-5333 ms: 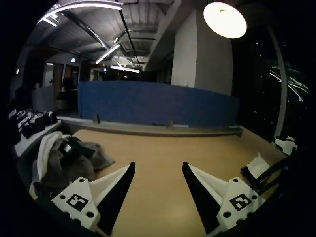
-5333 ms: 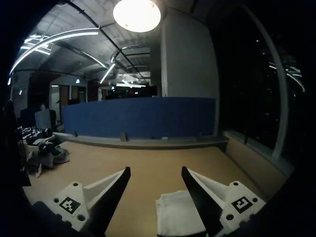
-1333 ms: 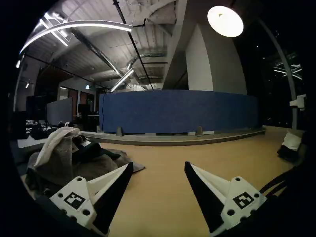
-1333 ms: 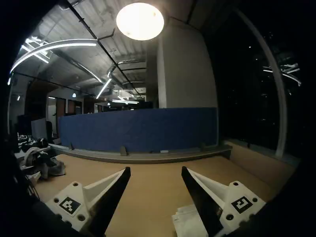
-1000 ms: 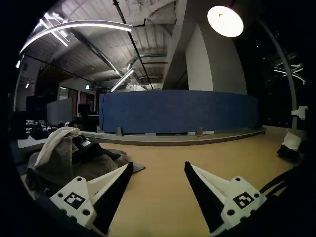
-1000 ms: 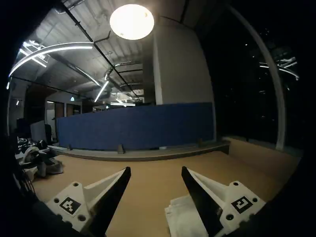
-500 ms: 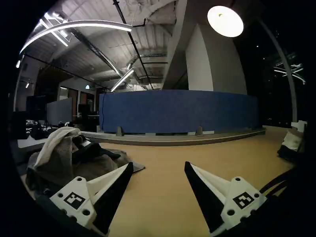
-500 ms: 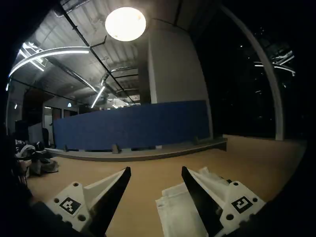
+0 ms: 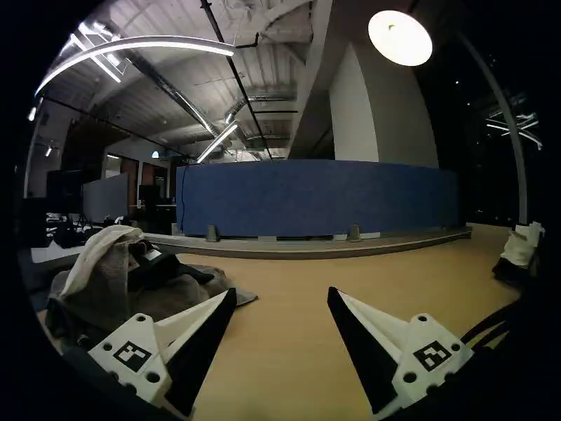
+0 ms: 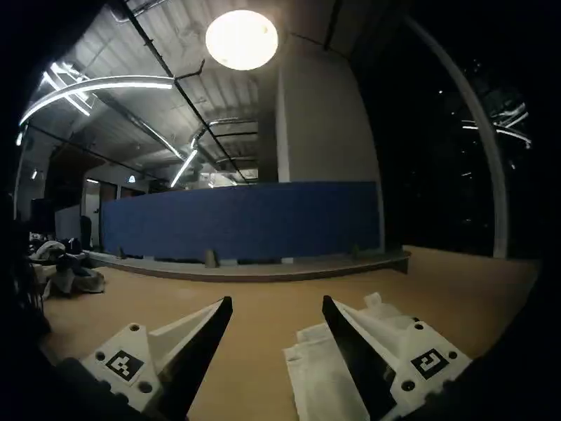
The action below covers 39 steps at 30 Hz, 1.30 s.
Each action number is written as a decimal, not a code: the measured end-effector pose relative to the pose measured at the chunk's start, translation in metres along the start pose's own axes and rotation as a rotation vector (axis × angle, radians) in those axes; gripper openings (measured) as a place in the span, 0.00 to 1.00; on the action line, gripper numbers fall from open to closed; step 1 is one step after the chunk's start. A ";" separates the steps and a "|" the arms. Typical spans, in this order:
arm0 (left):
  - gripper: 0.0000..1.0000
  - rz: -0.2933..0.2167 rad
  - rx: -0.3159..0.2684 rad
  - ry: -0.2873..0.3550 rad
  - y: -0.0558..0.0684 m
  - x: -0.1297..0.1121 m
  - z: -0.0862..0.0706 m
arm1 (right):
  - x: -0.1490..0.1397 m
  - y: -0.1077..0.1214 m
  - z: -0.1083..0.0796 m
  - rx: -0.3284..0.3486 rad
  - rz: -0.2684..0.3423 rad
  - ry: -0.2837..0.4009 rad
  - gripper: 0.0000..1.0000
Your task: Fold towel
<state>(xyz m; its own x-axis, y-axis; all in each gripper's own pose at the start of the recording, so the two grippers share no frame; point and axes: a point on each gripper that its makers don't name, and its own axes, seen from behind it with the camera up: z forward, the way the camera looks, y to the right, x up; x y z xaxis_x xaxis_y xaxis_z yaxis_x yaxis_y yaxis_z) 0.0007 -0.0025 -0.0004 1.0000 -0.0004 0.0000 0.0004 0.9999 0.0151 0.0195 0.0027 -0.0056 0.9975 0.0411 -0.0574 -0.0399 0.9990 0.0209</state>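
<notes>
L gripper (image 9: 281,290): jaws wide apart, nothing btwn; crumpled cloth pile (image 9: 116,281) just outside its left finger, on wooden table (image 9: 301,270); blue partition (image 9: 315,196) straight ahead. R gripper (image 10: 276,299): jaws wide, empty; folded white towel (image 10: 315,372) flat on table, partly behind its right finger; whether they touch, can't tell.

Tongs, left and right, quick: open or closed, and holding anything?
Left tongs: open, holding nothing.
Right tongs: open, holding nothing; the folded white cloth towel lies loose by one finger.
</notes>
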 end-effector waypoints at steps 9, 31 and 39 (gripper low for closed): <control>0.96 0.000 0.000 0.000 0.000 0.000 0.000 | -0.007 -0.008 0.000 -0.004 -0.050 -0.016 1.00; 0.97 0.000 0.000 0.000 -0.001 0.000 0.001 | -0.019 -0.002 0.002 -0.015 -0.041 -0.058 1.00; 0.97 0.000 0.000 0.000 0.000 0.000 0.001 | -0.020 -0.002 0.001 -0.015 -0.041 -0.058 1.00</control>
<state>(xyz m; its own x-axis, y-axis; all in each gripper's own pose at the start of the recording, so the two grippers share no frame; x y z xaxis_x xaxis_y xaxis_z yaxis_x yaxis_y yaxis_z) 0.0006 -0.0027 0.0002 1.0000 -0.0005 0.0000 0.0005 0.9999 0.0150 -0.0002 -0.0001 -0.0034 1.0000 -0.0004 0.0005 0.0004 1.0000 0.0046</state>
